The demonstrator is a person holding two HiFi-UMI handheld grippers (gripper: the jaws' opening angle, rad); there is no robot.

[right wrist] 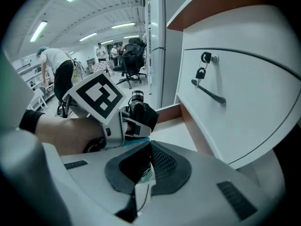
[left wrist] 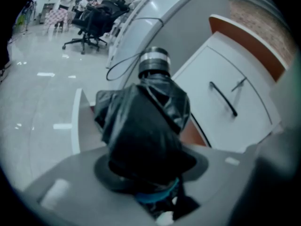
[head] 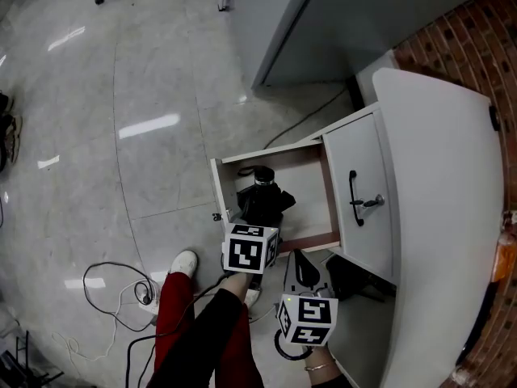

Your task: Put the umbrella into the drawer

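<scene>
A black folded umbrella (head: 262,200) with a silver-ringed tip lies slanted over the open white drawer (head: 216,184), tip toward the drawer's back. My left gripper (head: 254,221) is shut on its crumpled fabric; in the left gripper view the umbrella (left wrist: 146,126) fills the space between the pads (left wrist: 106,171). My right gripper (head: 300,263) hangs beside the drawer's front right corner. In the right gripper view its pads (right wrist: 164,161) meet, and a sliver of teal and white shows in the slit; I cannot tell what it is. That view also shows the left gripper (right wrist: 115,126) and umbrella (right wrist: 141,114) just ahead.
The drawer juts from a white cabinet (head: 436,217) whose front (head: 367,241) carries a black handle (head: 354,198) and a key. Cables (head: 121,289) and a power strip lie on the grey floor by my white shoe (head: 184,262) and red trouser leg (head: 174,305). Office chairs (left wrist: 89,22) and a person (right wrist: 56,74) are far off.
</scene>
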